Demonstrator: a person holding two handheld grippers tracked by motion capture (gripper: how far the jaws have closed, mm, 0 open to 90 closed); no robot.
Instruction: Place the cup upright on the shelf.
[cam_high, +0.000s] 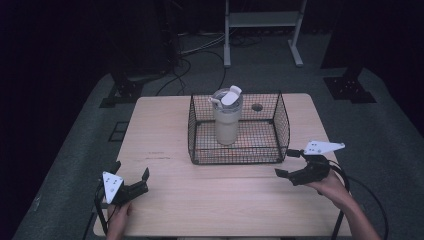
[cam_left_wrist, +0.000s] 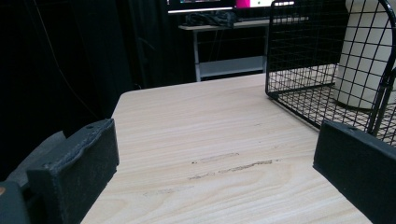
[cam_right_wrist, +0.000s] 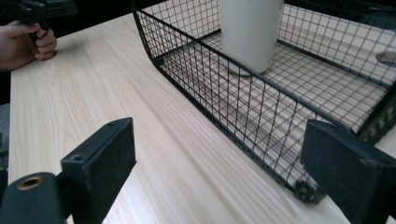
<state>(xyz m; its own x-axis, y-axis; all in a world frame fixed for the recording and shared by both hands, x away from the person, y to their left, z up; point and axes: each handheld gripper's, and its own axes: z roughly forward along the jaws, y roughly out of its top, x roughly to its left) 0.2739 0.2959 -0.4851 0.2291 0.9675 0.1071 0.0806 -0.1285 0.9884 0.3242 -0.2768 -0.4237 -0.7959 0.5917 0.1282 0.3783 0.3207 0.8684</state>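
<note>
1. Your left gripper (cam_high: 131, 181) sits near the table's (cam_high: 165, 125) front-left corner, jaws spread wide and holding nothing. In the left gripper view the two black pads frame bare wood, with the wire basket (cam_left_wrist: 299, 60) off toward the upper right.

2. Your right gripper (cam_high: 291, 164) hovers just off the basket's (cam_high: 280, 130) front-right corner, jaws also wide apart and empty. The right gripper view looks along the basket's (cam_right_wrist: 224, 107) front wall, and your left hand (cam_right_wrist: 25, 42) shows at the far edge of the wood.

3. The bottle (cam_high: 227, 116), a pale tumbler with a flip-top lid, stands upright inside the basket, left of its middle and nearer the back wall. In the right gripper view its body (cam_right_wrist: 251, 32) rests on the mesh floor, well apart from either gripper.

4. This looks like the approach stage: nothing is grasped yet, and both grippers are outside the basket.

5. The next move likely calls for lifting your right gripper over the front rim, coming at the bottle from above or the side, and keeping the jaws wide until they straddle its body.

6. Mind the wire walls: a low approach would catch the rim. Grip below the lid, since the flip cap looks open and could snag.
</note>
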